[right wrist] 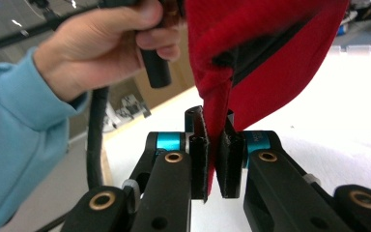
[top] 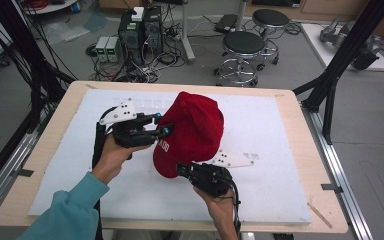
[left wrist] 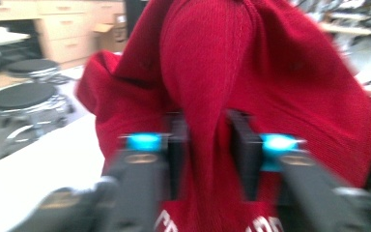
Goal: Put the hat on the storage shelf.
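Note:
A red knit hat (top: 195,130) with white lettering on its band is held up over the white board (top: 280,125). My left gripper (top: 161,125) is at the hat's left side. In the left gripper view its jaws (left wrist: 207,145) stand apart with a thick fold of the hat (left wrist: 270,72) lying loosely between the pads; that picture is blurred. My right gripper (top: 180,169) comes from below at the hat's lower edge. In the right gripper view its pads (right wrist: 212,145) are pressed tight on a thin edge of the hat (right wrist: 270,58).
The board lies on a wooden table (top: 305,165). Black stools (top: 243,45), computer boxes (top: 140,30) and cables stand on the floor behind it. A black frame post (top: 340,65) leans at the right. The hand (right wrist: 101,43) holding the left gripper is close in the right gripper view.

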Tool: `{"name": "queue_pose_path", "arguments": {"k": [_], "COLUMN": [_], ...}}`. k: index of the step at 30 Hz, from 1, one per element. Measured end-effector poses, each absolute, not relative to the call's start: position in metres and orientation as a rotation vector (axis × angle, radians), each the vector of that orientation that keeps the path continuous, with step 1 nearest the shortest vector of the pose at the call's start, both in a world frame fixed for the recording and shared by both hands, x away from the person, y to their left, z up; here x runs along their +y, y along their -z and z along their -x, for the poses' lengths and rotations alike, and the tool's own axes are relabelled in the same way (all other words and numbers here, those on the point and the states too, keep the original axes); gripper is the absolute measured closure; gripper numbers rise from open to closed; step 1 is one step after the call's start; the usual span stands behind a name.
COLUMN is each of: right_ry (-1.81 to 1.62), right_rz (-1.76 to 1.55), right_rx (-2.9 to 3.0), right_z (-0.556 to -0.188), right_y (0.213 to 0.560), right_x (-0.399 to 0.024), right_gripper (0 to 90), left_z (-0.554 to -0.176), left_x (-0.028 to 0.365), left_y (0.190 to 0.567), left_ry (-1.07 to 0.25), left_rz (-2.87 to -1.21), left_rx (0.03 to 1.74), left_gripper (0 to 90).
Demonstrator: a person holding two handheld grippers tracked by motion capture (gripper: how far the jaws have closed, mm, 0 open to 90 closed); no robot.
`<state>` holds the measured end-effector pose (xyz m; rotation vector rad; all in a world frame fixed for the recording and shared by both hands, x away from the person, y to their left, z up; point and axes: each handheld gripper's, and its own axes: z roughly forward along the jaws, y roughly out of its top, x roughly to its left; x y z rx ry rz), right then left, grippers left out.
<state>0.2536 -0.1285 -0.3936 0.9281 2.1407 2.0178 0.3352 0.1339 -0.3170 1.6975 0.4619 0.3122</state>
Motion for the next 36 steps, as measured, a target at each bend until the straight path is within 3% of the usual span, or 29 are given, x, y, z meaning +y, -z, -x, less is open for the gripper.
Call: {"name": "queue_pose_path", "arguments": {"k": [4,7,20,36], "right_ry": [-1.996,-1.996,-1.947,-1.786], "right_rz": [-0.937,-0.946,-0.936,-0.932], "right_rx": [2.162,2.154,2.064,1.964], "right_z": [-0.254,-0.254,-0.264,-0.319], "right_y": [0.395,0.394,0.375,0.342], "right_x": [-0.128,-0.129,-0.143,-0.154], "right_gripper": [85.7,85.7,85.7,85.7], "left_z": [-0.34,-0.342,-0.325,-0.298], "left_x": [0.136,0.141,0.175,0.25], "left_y": [0.319,0.32,0.322,0.381], "left_ry": [-0.305,-0.289,-0.378,-0.475], "left_rz": [-1.74,-1.753,-1.819,-1.797], "left_rx": [0.586,0.63,0.596,0.747], "left_gripper": [12.3,8.5,10.2,11.2]}}
